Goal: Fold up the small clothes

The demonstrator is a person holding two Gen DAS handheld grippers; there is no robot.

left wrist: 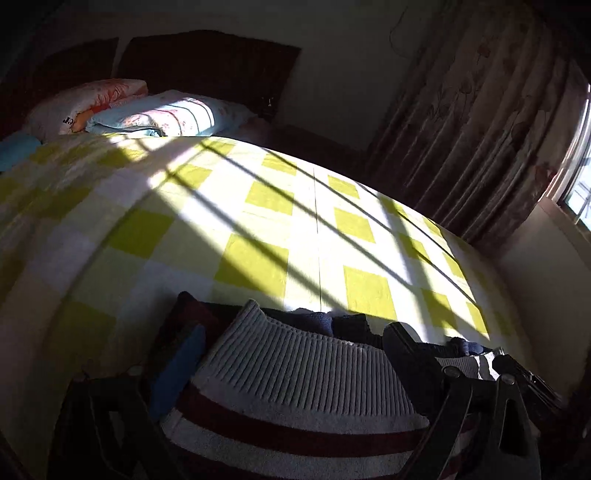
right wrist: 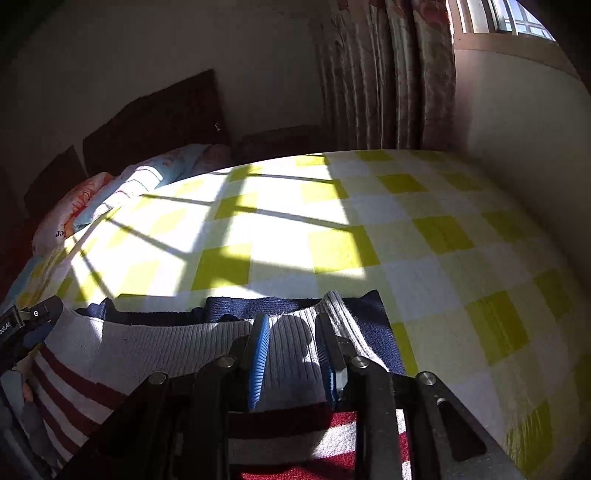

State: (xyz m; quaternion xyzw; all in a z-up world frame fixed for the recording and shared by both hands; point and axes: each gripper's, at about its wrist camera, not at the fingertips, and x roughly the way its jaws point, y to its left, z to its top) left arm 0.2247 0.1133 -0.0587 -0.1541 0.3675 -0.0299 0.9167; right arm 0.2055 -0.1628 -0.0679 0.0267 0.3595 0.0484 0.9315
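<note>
A small knit sweater [left wrist: 295,373] with a grey ribbed hem, red and white stripes and navy parts lies at the near edge of the bed. In the left wrist view its hem drapes between my left gripper's [left wrist: 291,373] fingers, which are mostly hidden; only a blue pad [left wrist: 181,369] shows at left. In the right wrist view my right gripper [right wrist: 291,354] is shut on the ribbed hem of the sweater [right wrist: 155,350], blue pads [right wrist: 259,354] pressing each side. The left gripper [right wrist: 22,325] shows at that view's left edge, at the hem's other end.
The bed has a yellow-and-white checked cover [left wrist: 258,221] with strong sun and window-bar shadows. Pillows [left wrist: 162,114] lie at the headboard [left wrist: 207,62]. Curtains [left wrist: 480,129] and a window [right wrist: 517,18] stand beyond the bed's far side.
</note>
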